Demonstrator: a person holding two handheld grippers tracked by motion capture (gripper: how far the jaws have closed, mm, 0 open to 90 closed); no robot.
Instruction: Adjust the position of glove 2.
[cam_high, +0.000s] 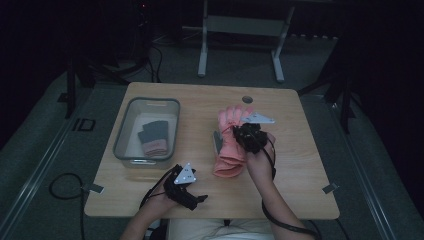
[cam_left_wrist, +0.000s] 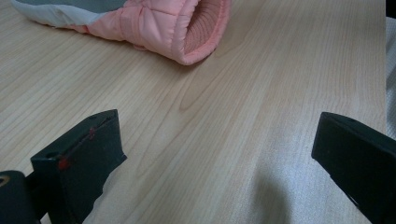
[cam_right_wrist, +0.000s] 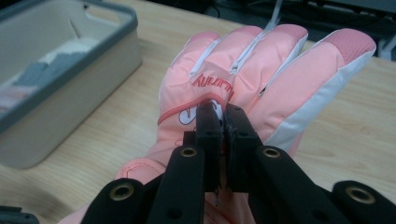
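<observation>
- Here, the right gripper (cam_right_wrist: 223, 122) had its jaws almost fully closed on a pinch of fabric on the back of the pink glove (cam_right_wrist: 261, 79), and the fingers of the glove stood up from the bench (cam_high: 200, 105).
- The cuff end of the pink glove seemed to rest on the bench, to the right of the grey bin (cam_high: 146, 131) and near it, not touching.
- The left gripper (cam_high: 192, 197) was wide open and held nothing; it stood near the front edge of the bench, in front of the grey bin and a little to the right of it.
- What could go wrong, in my judgement: the grip took only a thin fold of slippery shell fabric, so the glove could slide out when it is lifted toward the grey bin.
- Also, the hanging cuff could catch on the rim of the grey bin and drag the bin or pull the glove free.
- The glove could land half outside the grey bin if the release comes too early.
- Count: one pink glove on the bench; one grey bin; inside the bin one folded glove (cam_high: 154, 137) in grey and pink, though I cannot tell if it is a single piece; two grippers.
</observation>
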